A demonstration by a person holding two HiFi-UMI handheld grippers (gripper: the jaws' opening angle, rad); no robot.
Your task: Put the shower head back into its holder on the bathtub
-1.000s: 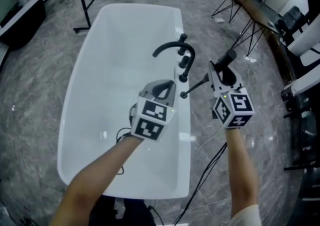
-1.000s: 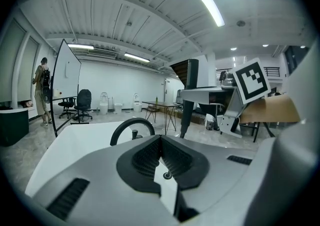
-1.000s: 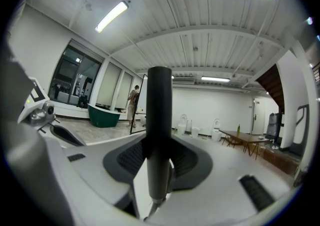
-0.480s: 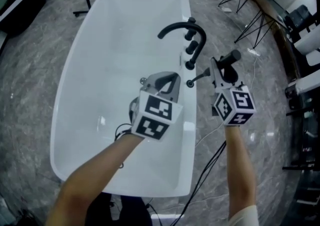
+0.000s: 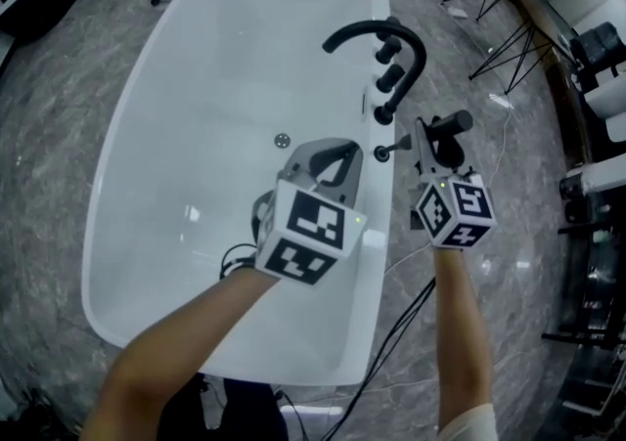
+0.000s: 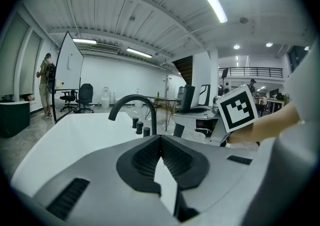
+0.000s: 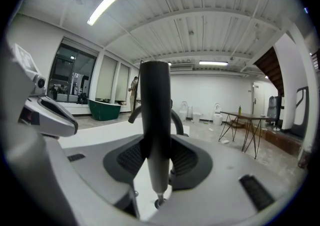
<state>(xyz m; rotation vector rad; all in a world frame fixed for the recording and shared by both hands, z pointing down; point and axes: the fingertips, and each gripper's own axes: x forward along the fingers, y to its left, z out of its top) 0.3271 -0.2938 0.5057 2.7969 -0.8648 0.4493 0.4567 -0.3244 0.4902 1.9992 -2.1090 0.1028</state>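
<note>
Grey stone floor, white bathtub (image 5: 371, 273) mid-frame; right gripper (image 7: 158, 156) clamps the dark shower head (image 5: 446, 128) centre-right by the black faucet (image 5: 377, 33), left gripper (image 6: 160, 142) shut and empty; reseating apparently under way, next aligning its tip over the rim holder, lowering, releasing.

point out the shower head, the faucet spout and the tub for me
shower head (image 7: 155, 115), right gripper view, its black handle between the jaws
faucet spout (image 5: 357, 28), head view, top of the arch
bathtub (image 5: 196, 87), head view, bare inner wall
</note>
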